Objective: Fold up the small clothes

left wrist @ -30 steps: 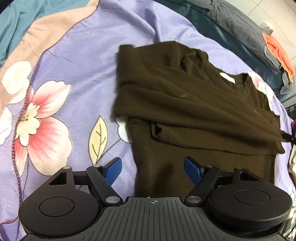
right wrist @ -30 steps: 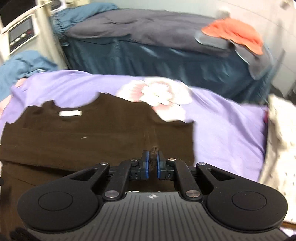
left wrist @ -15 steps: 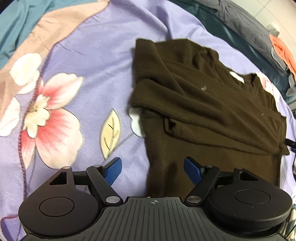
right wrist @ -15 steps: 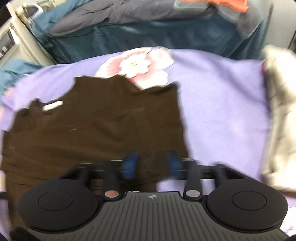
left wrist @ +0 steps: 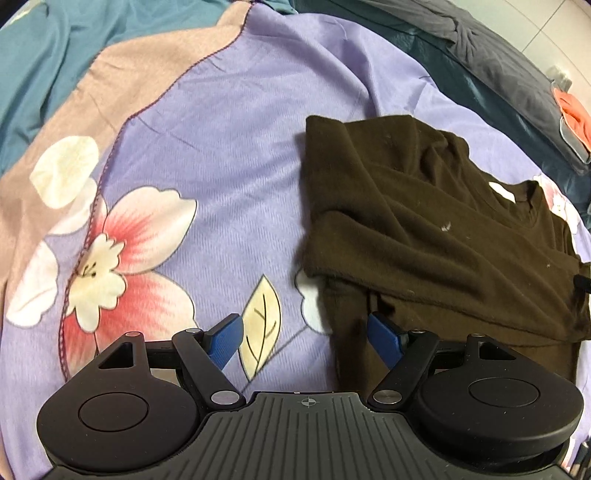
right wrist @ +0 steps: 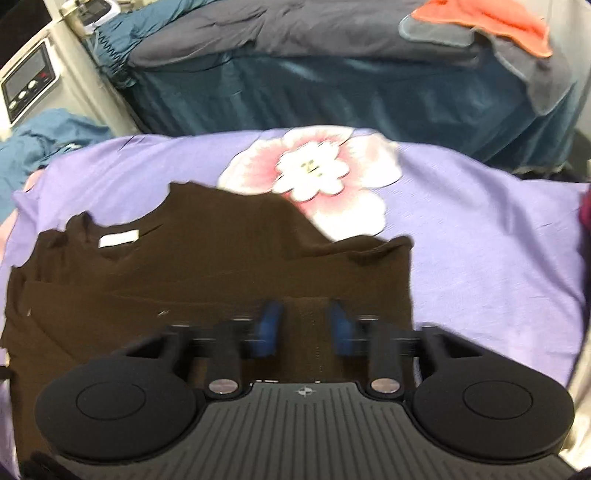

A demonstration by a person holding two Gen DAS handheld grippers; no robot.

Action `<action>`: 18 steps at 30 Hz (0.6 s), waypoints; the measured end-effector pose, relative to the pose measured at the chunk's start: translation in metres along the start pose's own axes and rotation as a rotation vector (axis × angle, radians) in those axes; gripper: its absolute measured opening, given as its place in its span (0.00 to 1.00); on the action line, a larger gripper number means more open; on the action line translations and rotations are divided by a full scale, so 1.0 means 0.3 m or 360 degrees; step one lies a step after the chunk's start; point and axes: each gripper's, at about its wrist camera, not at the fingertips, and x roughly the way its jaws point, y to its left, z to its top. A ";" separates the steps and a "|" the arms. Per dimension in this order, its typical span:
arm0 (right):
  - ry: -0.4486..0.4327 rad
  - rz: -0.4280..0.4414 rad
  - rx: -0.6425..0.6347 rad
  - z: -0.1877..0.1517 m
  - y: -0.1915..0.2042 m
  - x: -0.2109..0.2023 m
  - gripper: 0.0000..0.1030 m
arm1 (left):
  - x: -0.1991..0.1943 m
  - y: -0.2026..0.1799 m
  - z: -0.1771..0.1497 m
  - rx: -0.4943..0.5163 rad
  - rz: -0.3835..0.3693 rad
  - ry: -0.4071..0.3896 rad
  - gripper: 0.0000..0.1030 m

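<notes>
A dark brown shirt lies partly folded on a purple floral sheet, a sleeve laid across its body and a white neck label showing. My left gripper hangs open just above the shirt's lower left edge, one blue pad over the sheet and the other over the cloth. In the right wrist view the shirt fills the lower left. My right gripper is blurred above the shirt's right part; its jaws stand apart and are closing, with brown cloth between them that the pads do not press.
Beyond the sheet stands a teal-covered bed with a grey blanket and an orange cloth. A white appliance with a control panel is at far left. Pale fabric lies at the right edge.
My left gripper has drifted left, so the shirt's edge now sits between its pads. The right gripper went from shut to wide open, has now narrowed, and moved along the shirt.
</notes>
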 end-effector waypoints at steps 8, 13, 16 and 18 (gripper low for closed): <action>-0.0181 -0.0234 0.0272 0.038 -0.107 -0.026 0.08 | 0.003 -0.007 0.037 -0.0032 -0.0004 -0.0079 1.00; -0.0091 -0.0245 0.0204 0.046 -0.083 0.024 0.22 | 0.003 -0.004 0.050 -0.0073 0.0007 -0.0126 1.00; -0.0138 -0.0288 0.0157 0.048 -0.056 -0.003 0.56 | -0.020 0.001 0.050 -0.0091 -0.0011 -0.0188 1.00; -0.0181 -0.0329 0.0139 0.041 -0.052 -0.031 0.62 | -0.025 -0.003 0.043 -0.0042 -0.0005 -0.0179 1.00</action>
